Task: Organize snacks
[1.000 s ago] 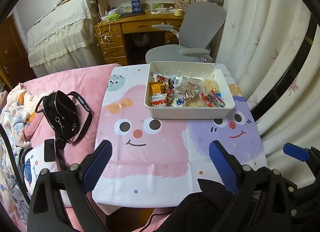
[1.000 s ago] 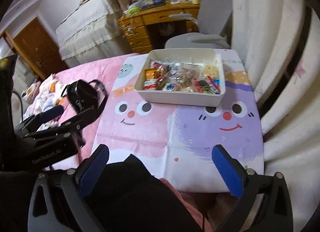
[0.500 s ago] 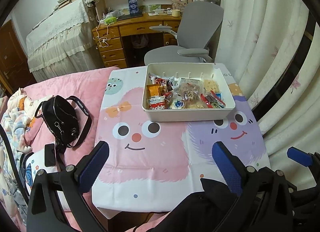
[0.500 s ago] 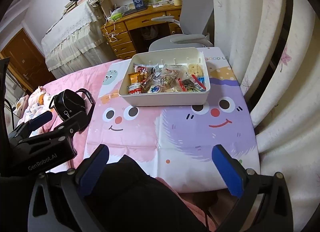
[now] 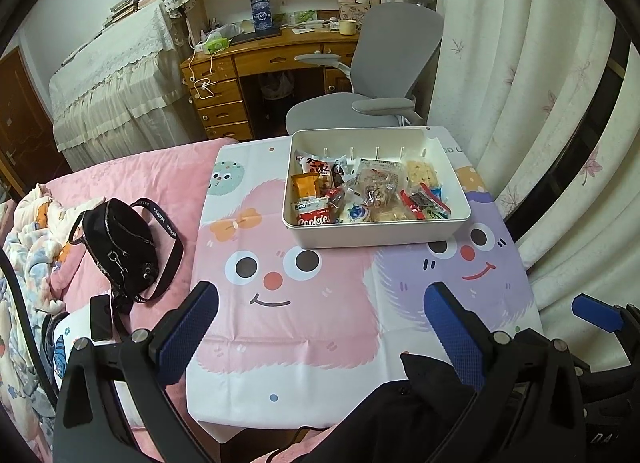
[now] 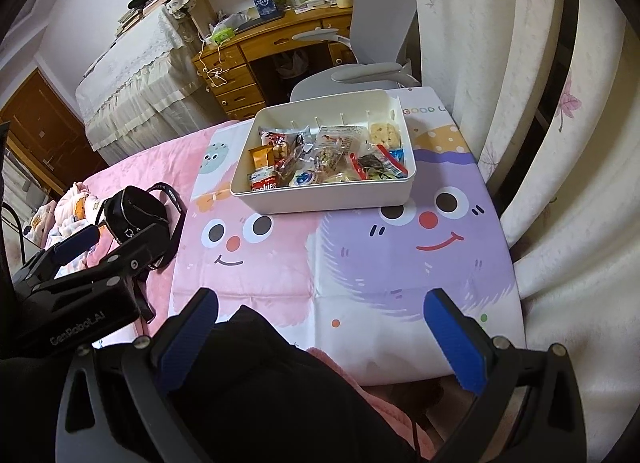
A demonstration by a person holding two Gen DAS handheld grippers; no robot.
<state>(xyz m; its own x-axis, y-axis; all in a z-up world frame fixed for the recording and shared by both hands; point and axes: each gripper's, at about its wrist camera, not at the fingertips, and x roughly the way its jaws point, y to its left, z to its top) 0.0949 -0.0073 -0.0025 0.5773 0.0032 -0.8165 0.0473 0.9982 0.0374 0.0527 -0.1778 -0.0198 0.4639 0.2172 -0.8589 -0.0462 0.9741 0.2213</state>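
A white plastic bin (image 5: 376, 229) (image 6: 320, 201) sits at the far side of a small table covered by a pink and purple cartoon cloth (image 5: 320, 303) (image 6: 360, 263). Inside lie several wrapped snacks, among them a red cookies pack (image 5: 314, 215) (image 6: 264, 183), an orange packet (image 5: 305, 184) and a cracker pack (image 5: 421, 172). My left gripper (image 5: 320, 327) hovers open over the near edge of the table, well short of the bin. My right gripper (image 6: 320, 339) is open too, low by the near edge, above a dark-clothed lap (image 6: 260, 383). Neither holds anything.
A black shoulder bag (image 5: 120, 243) (image 6: 136, 211) and a dark phone (image 5: 100, 317) lie on the pink bed to the left. A grey office chair (image 5: 380, 75) and a wooden desk (image 5: 260, 63) stand beyond the table. White curtains (image 5: 520, 103) hang close on the right.
Both grippers have drawn back and risen slightly, so the bin and table look farther away. Both stay open. The right view has swung to the right, bringing the bin toward the centre.
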